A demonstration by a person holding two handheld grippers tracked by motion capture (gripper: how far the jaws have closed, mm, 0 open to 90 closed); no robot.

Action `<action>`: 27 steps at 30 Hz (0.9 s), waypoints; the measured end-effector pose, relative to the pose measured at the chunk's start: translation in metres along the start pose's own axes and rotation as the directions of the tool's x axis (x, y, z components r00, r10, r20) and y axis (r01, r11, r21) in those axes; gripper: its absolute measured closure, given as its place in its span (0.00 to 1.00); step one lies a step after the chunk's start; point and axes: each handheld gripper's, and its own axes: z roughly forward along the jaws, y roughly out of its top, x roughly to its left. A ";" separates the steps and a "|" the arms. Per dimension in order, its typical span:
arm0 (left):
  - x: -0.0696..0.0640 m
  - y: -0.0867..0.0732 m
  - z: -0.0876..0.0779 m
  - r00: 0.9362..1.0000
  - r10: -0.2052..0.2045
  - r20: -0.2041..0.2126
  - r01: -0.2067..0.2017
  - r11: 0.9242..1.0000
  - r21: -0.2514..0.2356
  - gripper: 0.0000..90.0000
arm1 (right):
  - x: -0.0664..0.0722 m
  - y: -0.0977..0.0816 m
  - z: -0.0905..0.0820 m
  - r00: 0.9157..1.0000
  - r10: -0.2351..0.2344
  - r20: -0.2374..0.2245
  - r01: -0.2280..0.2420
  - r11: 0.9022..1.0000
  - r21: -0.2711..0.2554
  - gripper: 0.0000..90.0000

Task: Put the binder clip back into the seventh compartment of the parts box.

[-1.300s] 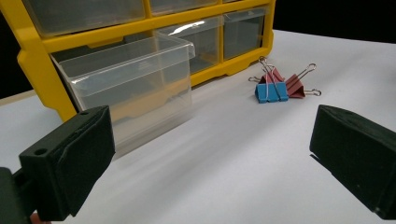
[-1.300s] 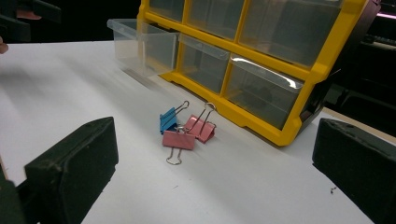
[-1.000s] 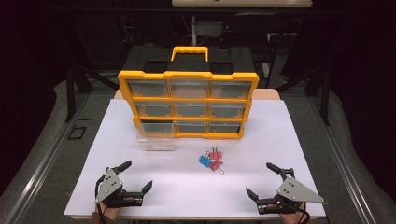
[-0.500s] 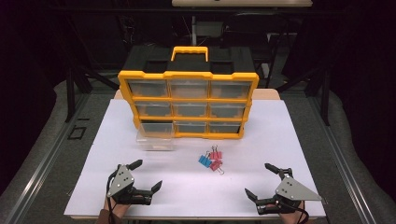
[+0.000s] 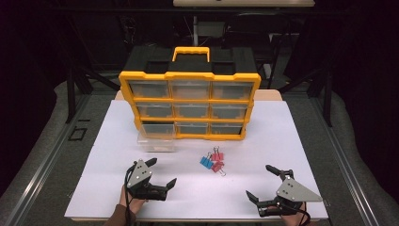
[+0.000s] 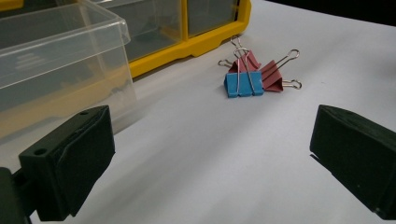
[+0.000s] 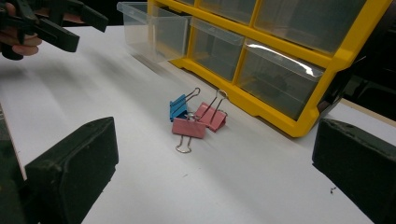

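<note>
Binder clips [image 5: 212,161]: one blue, two pink, heaped and touching on the white worktop [image 5: 282,141], just in front of the lower edge of the yellow organizer [image 5: 188,108]. Sit in the same spot as a second ago, untouched. Left tongs [image 5: 163,171] now further forward and further in from the near left corner than a second ago, closer to the heap but not yet at it; spread wide, pinching nothing. From the left gripper view, looks straight at the heap [image 6: 247,77] across bare worktop, with the clear drawer [image 6: 60,60] close on one side, pulled out of the organizer's bottom row. Right tongs [image 5: 258,181] near the front right edge, about where a second ago, likewise spread and empty, angled toward the heap [image 7: 196,119]. Reads as the opening of a reach by the left side, probably for one clip to drop into the pulled-out drawer [image 5: 156,141]. Calls for singling out one clip, since all three overlap and the wire handles cross.
</note>
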 end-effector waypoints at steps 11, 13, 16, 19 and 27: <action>-0.020 0.019 0.029 0.999 -0.028 0.021 0.027 0.999 0.034 0.00 | 0.001 0.000 0.001 1.000 -0.002 -0.010 0.002 1.000 0.008 0.00; -0.022 0.021 0.033 1.000 -0.019 0.021 0.018 0.999 0.046 0.00 | 0.001 0.000 0.001 1.000 -0.002 -0.012 0.002 1.000 0.007 0.00; -0.030 0.026 0.045 1.000 -0.006 0.008 0.006 0.997 0.075 0.00 | 0.001 0.000 0.001 1.000 -0.007 -0.013 0.007 1.000 0.011 0.00; -0.037 0.030 0.059 1.000 0.007 0.000 -0.007 0.993 0.115 0.00 | 0.001 0.000 0.003 1.000 -0.004 -0.015 0.004 1.000 0.013 0.00; -0.040 0.034 0.077 1.000 -0.014 -0.014 0.016 0.986 0.164 0.00 | 0.001 0.000 0.005 1.000 -0.006 -0.027 0.006 1.000 0.020 0.00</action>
